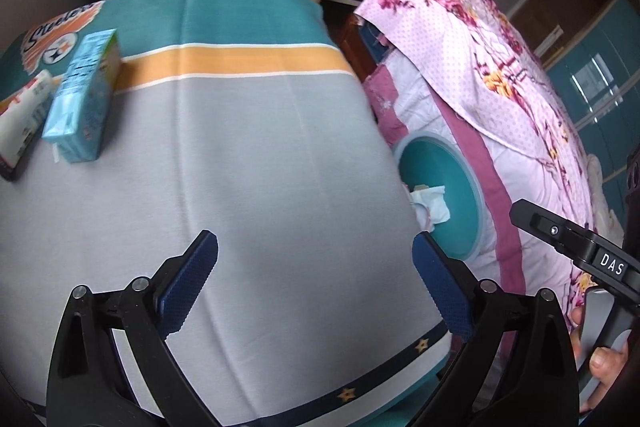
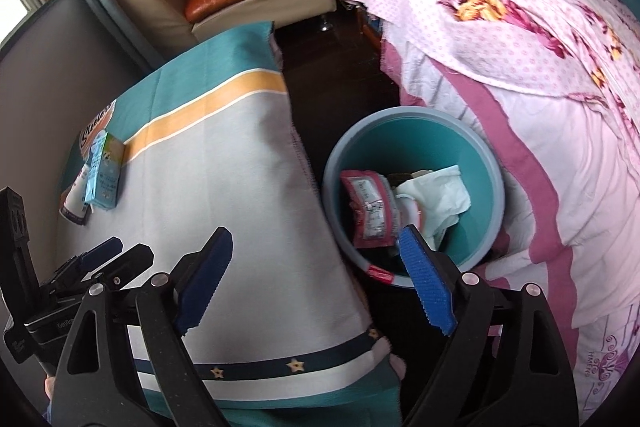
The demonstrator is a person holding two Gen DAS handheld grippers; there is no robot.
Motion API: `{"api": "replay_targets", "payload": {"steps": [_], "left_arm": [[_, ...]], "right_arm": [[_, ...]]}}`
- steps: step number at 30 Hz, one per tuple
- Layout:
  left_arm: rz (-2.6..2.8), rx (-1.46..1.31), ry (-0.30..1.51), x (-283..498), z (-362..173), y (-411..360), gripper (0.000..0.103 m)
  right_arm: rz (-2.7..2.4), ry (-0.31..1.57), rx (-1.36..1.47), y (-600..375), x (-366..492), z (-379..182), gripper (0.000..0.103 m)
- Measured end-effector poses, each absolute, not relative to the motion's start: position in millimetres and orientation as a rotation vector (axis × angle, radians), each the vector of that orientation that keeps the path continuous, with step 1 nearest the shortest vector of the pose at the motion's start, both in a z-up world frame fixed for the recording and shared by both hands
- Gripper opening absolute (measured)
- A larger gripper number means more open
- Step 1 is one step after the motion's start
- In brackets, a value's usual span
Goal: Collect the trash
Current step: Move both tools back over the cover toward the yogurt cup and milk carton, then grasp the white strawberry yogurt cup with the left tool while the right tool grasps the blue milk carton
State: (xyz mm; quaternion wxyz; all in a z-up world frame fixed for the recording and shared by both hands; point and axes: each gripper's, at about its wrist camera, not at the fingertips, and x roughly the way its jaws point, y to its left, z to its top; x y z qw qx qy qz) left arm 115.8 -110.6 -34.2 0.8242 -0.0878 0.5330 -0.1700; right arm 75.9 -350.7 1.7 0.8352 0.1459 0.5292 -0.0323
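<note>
Both hand-held grippers empty, jaws apart — left hand-held gripper (image 1: 314, 283) over table (image 1: 260, 155), right hand-held gripper (image 2: 314, 283) near trash bin (image 2: 496, 163) holding red wrapper (image 2: 370, 203) and tissue (image 2: 440, 195).

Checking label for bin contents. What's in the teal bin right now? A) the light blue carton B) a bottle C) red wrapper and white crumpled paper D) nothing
C: the right wrist view looks down into the teal bin and shows a red wrapper beside white crumpled paper; the light blue carton sits on the table cloth.
</note>
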Motion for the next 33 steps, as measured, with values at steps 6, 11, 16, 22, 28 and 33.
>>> {"api": "replay_targets", "payload": {"steps": [6, 11, 16, 22, 28, 33], "left_arm": [[-0.282, -0.193, 1.100, 120, -30, -41, 0.098], [-0.167, -0.162, 1.074, 132, -28, 32, 0.098], [-0.079, -0.145, 1.044, 148, -25, 101, 0.098], [-0.091, -0.143, 1.061, 172, -30, 153, 0.098], [-0.156, -0.106, 1.090, 192, -38, 165, 0.098], [-0.203, -0.109, 1.118, 208, -46, 162, 0.098]], "right_arm": [[0.028, 1.158, 0.234, -285, 108, 4, 0.082], [0.115, 1.198, 0.164, -225, 143, 1, 0.082], [0.216, 1.260, 0.083, -159, 186, -4, 0.082], [0.320, 1.316, 0.020, -85, 235, -13, 0.082], [0.379, 1.374, 0.064, -46, 276, -28, 0.081], [0.372, 1.419, 0.113, -39, 295, -48, 0.070]]}}
